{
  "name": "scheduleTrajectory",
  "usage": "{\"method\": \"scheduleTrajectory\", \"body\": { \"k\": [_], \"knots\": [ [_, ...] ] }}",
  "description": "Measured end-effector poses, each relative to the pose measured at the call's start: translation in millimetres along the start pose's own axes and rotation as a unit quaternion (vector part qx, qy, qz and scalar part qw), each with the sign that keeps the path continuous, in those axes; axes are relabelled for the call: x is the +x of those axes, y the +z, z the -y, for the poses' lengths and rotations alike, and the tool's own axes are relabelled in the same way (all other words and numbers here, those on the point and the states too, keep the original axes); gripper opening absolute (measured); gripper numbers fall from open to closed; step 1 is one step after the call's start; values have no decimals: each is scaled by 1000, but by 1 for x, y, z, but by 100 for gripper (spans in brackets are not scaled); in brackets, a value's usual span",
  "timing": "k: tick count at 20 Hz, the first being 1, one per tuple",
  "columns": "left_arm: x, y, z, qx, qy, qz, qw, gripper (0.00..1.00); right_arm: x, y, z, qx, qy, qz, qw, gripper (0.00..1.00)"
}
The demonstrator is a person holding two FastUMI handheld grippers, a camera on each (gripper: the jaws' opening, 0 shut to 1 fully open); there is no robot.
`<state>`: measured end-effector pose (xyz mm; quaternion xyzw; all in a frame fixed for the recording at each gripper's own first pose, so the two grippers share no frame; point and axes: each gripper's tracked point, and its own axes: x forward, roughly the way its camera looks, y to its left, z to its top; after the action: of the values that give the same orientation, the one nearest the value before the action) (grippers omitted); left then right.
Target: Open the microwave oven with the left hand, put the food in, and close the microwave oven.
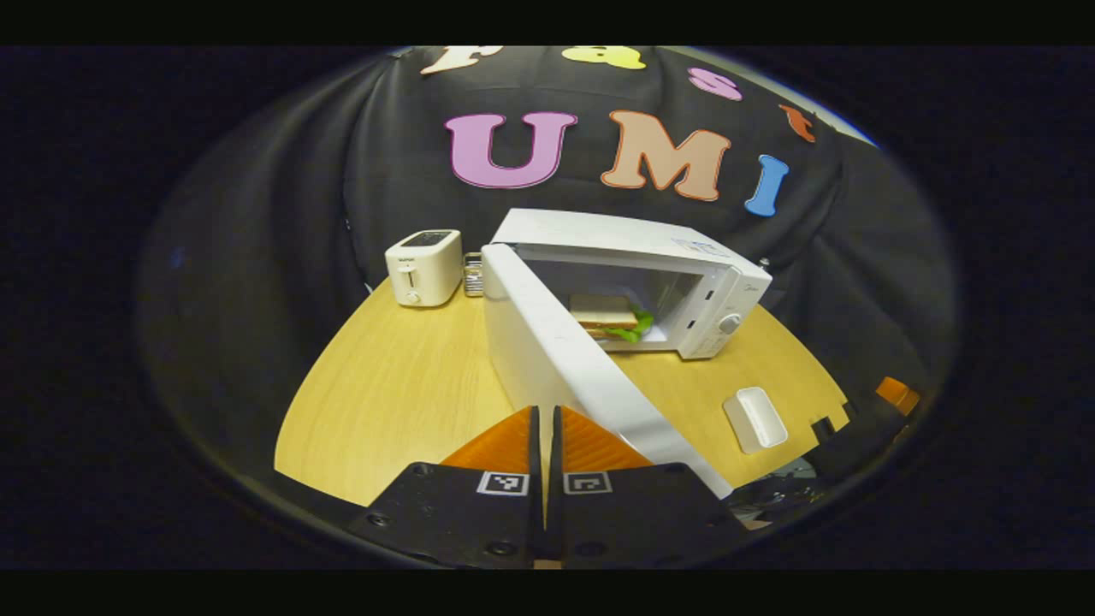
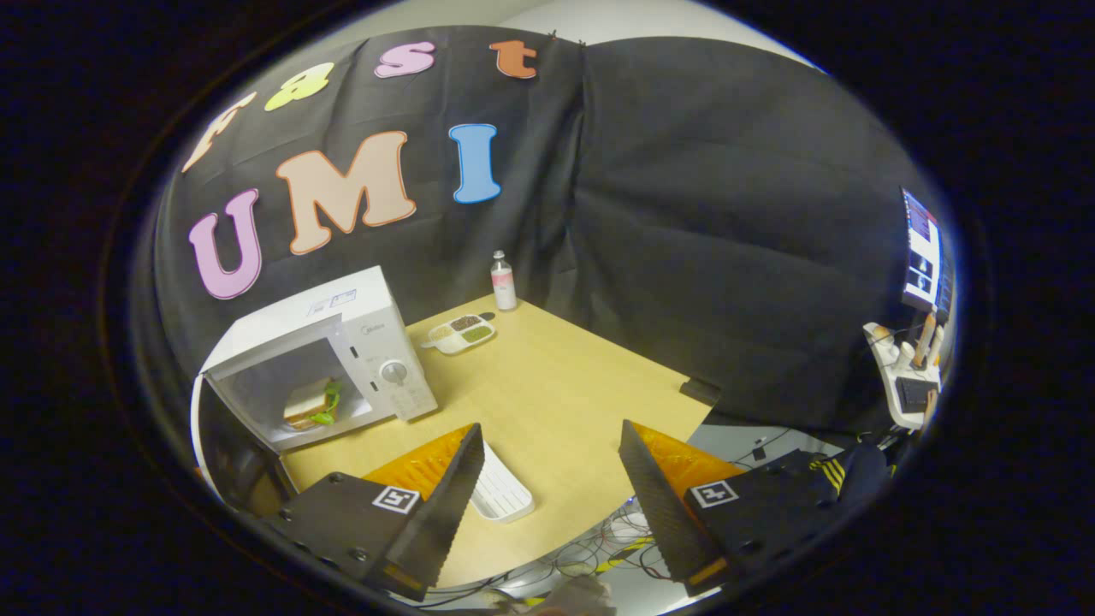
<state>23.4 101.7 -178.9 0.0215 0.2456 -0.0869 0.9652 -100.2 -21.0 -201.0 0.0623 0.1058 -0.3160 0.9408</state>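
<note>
Microwave oven white, door swung open, sandwich inside; left tongs narrow, right tongs wide.

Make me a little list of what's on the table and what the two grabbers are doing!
microwave: door open
sandwich: inside the microwave
toaster: on the table, left of the microwave
white tray: empty, in front of the microwave
snack dish: beside a small bottle
left gripper: shut, holding nothing, near the door edge
right gripper: open, holding nothing
still to do: close the door
</note>
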Motion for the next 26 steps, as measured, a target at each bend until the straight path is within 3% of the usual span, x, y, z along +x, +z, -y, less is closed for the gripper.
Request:
{"method": "scheduleTrajectory", "body": {
  "k": [1, 9, 13, 14, 16, 26],
  "knots": [
    [3, 3, 9, 2, -1, -1, 1000, 0, 3, 1, 3, -1, 3, -2, 1000, 92],
    [23, 27, 78, 33, -26, 11, 999, 0, 41, 19, 11, 45, 45, -15, 998, 92],
    [44, 38, 98, 52, -13, 16, 998, 1, 64, 28, 12, 39, 73, -19, 996, 92],
    [51, 41, 103, 53, -9, 19, 998, 2, 69, 28, 13, 34, 77, -20, 996, 98],
    [59, 46, 113, 52, -5, 23, 998, 0, 78, 31, 13, 32, 90, -22, 995, 98],
    [107, 74, 146, 55, 7, 29, 998, 1, 109, 52, 16, -6, 115, -2, 993, 98]
  ]
}}
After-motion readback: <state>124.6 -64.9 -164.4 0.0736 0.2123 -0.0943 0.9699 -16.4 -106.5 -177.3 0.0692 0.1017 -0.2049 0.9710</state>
